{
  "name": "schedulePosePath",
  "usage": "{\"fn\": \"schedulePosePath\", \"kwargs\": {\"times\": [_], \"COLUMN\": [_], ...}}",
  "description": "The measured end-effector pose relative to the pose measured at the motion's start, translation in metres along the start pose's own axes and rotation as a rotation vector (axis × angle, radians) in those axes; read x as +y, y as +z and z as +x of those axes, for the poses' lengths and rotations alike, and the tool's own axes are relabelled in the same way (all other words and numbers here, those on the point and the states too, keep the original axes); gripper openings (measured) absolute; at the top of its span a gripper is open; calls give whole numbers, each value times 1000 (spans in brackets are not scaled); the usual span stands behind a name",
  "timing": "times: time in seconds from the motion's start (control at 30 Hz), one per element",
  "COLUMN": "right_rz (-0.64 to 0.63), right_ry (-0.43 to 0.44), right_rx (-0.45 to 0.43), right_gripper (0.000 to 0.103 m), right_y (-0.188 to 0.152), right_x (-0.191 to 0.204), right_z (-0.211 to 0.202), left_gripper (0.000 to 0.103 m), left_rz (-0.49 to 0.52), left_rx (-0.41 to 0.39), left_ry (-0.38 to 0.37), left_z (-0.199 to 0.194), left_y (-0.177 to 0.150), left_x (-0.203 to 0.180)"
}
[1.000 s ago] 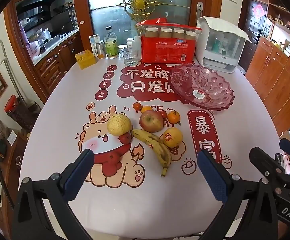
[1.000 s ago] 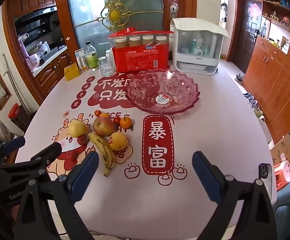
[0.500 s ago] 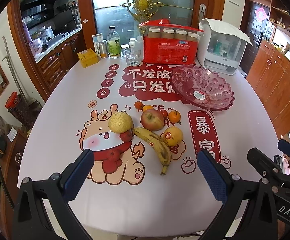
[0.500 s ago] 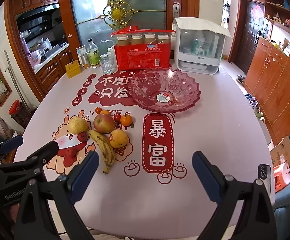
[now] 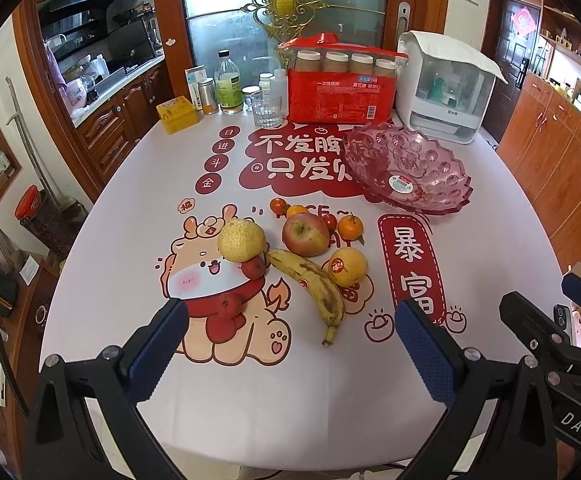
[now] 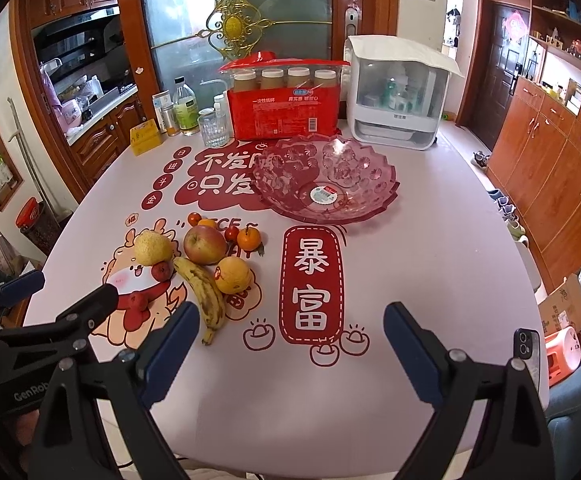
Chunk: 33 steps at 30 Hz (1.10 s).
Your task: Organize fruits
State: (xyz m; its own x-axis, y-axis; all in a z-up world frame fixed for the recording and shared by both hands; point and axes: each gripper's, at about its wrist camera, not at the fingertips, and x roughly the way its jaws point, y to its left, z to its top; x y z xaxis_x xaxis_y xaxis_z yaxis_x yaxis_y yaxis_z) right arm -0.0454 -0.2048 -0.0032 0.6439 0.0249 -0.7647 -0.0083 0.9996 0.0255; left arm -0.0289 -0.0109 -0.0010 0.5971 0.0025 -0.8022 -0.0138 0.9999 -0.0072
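Lying in a loose cluster on the cartoon-printed cloth of the surface (image 5: 130, 240), the fruits sit left of the pink glass bowl (image 5: 408, 168): a banana (image 5: 314, 280) runs diagonally with its stem end toward the viewer, touching a red apple (image 5: 305, 234) behind it and just beside a stickered orange (image 5: 347, 266) on its right. A rough yellow pear (image 5: 241, 240) rests to the left, with a small red fruit (image 5: 253, 267) tucked against its near side and another (image 5: 228, 305) nearer still. Behind the apple are a tangerine (image 5: 349, 227) and several cherry tomatoes (image 5: 278, 205). The bowl holds no fruit; only a label is stuck to its floor.

Both tongs hover low over the near edge of the surface, apart from every fruit. The left tongs (image 5: 290, 344) are spread wide with nothing between the blue pads (image 5: 158, 344), aimed roughly at the banana's stem end. The right tongs (image 6: 290, 344) are likewise spread and hold nothing, pointing at the red banner printed on the cloth, beside the fruit. Each appears at the edge of the other's view.

Along the far edge stand a red pack of paper cups (image 5: 340, 92), a white lidded cabinet (image 5: 444, 88), a drinking glass (image 5: 266, 109), a bottle (image 5: 228, 84) and a yellow box (image 5: 176, 114).
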Motion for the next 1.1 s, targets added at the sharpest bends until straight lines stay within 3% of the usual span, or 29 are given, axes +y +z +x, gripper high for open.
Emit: {"fn": "schedulePosePath", "kwargs": {"times": [1.1], "right_rz": [2], "right_ry": [3], "right_rx": [4], "right_gripper": [94], "right_y": [3], "right_x": [1], "right_z": [4], "left_gripper": [102], "left_rz": [5], "left_rx": [0], "left_ry": [11], "left_z": [3], "left_y": [2], "left_x": [0]}}
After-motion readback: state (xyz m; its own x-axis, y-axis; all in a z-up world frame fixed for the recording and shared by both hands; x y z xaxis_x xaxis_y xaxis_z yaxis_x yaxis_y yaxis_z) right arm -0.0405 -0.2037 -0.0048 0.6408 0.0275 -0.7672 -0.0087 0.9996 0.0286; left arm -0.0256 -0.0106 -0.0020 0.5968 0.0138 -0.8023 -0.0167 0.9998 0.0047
